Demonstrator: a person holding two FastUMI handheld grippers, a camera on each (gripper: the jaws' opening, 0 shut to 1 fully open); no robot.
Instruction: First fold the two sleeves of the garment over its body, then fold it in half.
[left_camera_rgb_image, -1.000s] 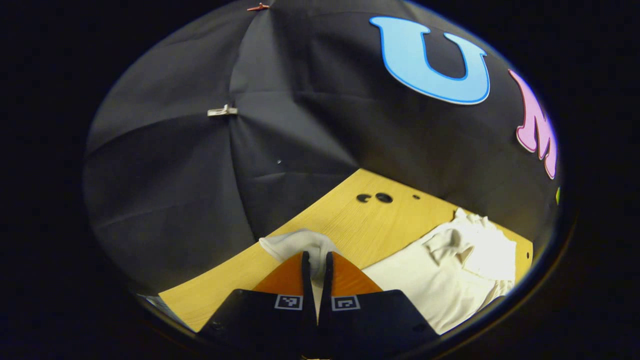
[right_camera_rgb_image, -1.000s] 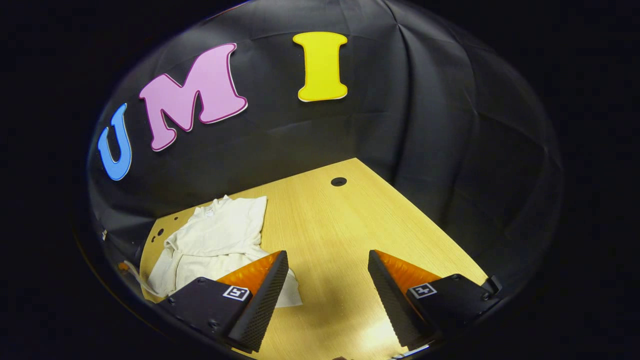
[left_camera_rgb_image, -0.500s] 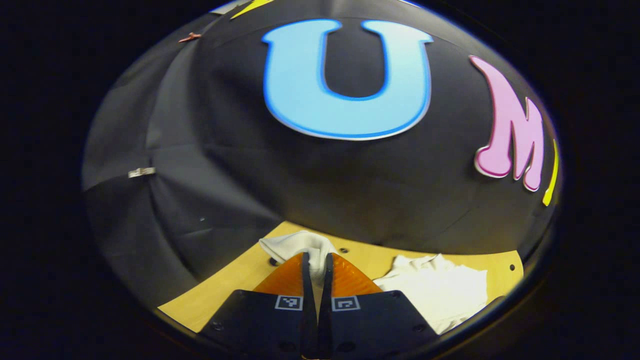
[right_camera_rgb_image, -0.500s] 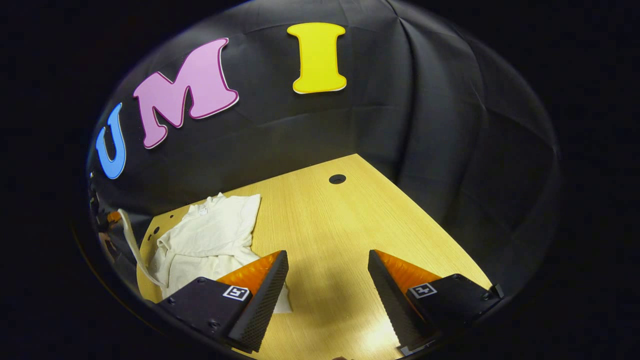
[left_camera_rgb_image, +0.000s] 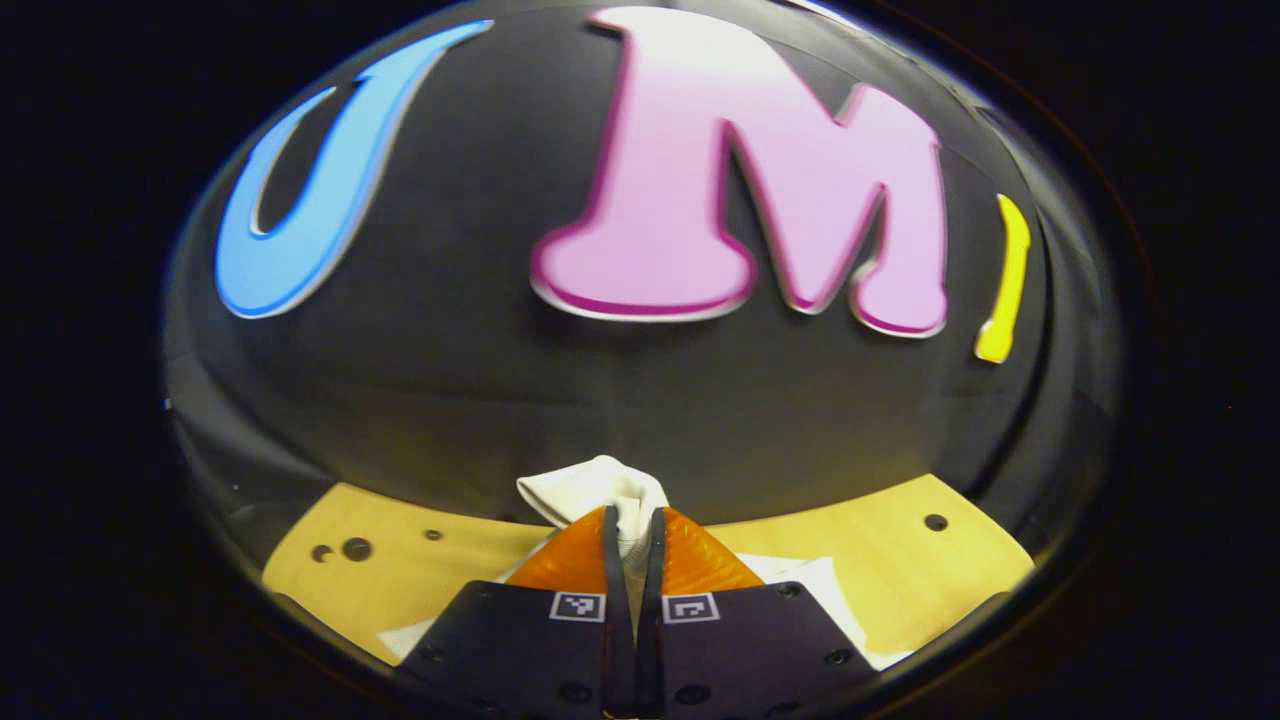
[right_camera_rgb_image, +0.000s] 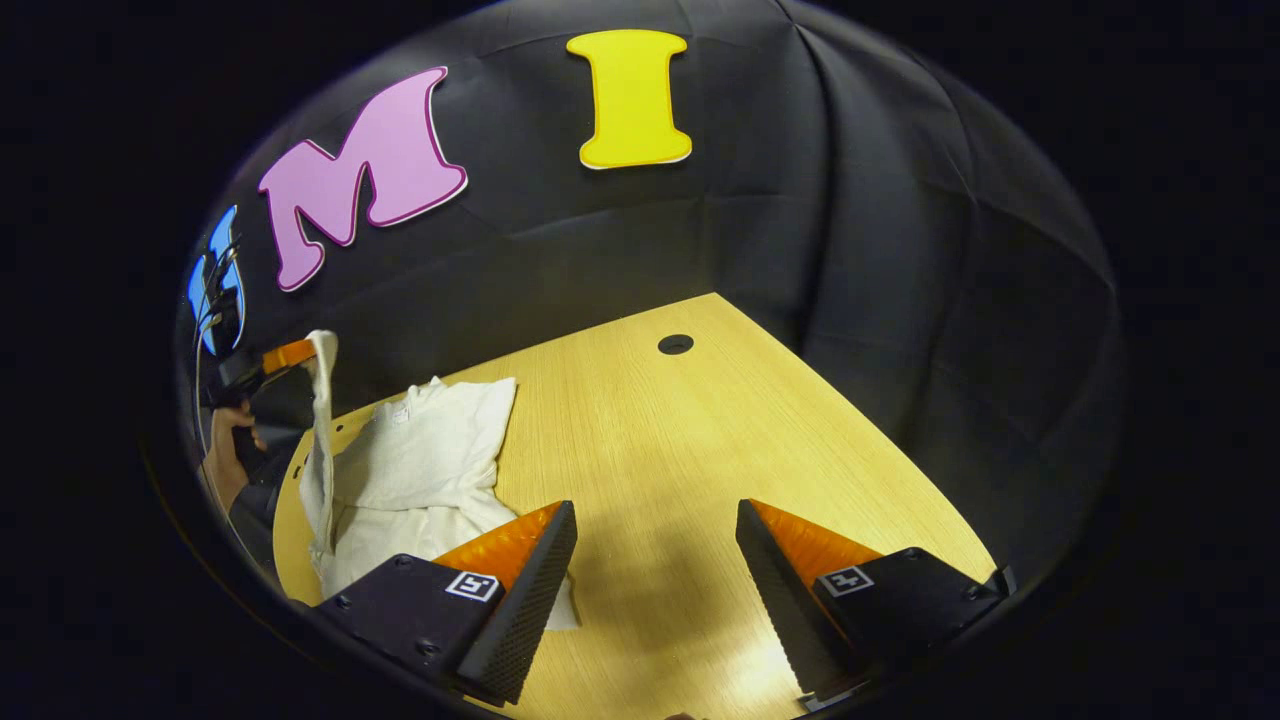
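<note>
Pinching one white cotton sleeve (left_camera_rgb_image: 600, 490), the left tool (left_camera_rgb_image: 630, 530) lifts it above the cream garment (right_camera_rgb_image: 420, 470) at nine o'clock on the wooden desk (right_camera_rgb_image: 690, 470). The right tool (right_camera_rgb_image: 655, 560) hangs apart, empty. Both sleeve folds and the halving look unfinished.

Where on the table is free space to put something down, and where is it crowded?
The wooden table is bare from the white garment across to the round hole and its far edge, including beneath the open right gripper. It is crowded near the left gripper, which lifts a sleeve.
</note>
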